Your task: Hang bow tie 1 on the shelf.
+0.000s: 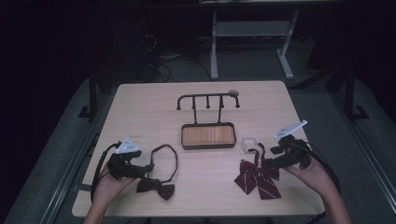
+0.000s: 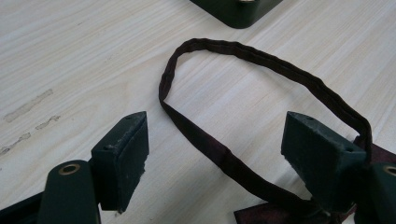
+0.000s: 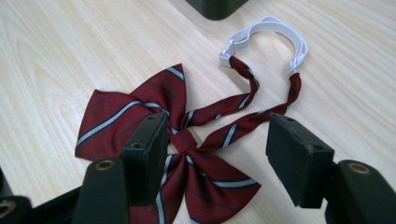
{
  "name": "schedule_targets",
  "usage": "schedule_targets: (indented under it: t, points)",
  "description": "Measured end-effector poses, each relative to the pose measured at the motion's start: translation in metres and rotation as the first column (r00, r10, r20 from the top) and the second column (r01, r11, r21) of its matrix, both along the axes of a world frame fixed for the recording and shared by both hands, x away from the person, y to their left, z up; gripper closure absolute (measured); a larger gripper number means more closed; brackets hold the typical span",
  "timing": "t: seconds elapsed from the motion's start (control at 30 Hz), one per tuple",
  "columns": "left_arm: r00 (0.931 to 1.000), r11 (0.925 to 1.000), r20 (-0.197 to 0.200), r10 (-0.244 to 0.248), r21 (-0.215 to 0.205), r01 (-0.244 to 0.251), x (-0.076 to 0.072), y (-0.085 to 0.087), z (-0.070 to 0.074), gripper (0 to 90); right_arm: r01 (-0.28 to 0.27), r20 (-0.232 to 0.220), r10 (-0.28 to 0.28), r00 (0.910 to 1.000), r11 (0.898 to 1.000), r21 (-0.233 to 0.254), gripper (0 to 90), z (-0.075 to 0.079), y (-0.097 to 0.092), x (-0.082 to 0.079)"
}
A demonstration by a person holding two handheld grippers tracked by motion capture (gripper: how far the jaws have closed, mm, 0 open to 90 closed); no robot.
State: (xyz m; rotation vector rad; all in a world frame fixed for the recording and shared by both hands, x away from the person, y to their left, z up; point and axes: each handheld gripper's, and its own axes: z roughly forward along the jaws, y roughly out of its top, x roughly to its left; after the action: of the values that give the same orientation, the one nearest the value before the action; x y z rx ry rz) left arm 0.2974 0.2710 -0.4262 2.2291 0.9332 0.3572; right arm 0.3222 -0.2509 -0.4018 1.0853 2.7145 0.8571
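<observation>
While unheld, striped bow tie (image 3: 177, 140) under right tongs (image 3: 219, 154).

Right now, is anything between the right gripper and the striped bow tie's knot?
Nothing visible. The right gripper hangs over the striped bow tie with its jaws open on either side of the knot. Only bare table surrounds the bow; its white strap lies beyond, clear of the jaws.

Bare table (image 1: 140, 105) flanks the hook stand (image 1: 207, 122), which blocks the middle between both bow ties
</observation>
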Motion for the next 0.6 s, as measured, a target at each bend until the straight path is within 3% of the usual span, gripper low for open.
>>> schedule_targets:
  t: [0.6]
  points:
    - [1.0000,1.0000,-0.005,0.001,-0.005,-0.002,0.000,0.000,0.000,23.9,-0.013,-0.023,0.012,0.9997,0.998,-0.068,42.2,0.003,0.011,0.035]
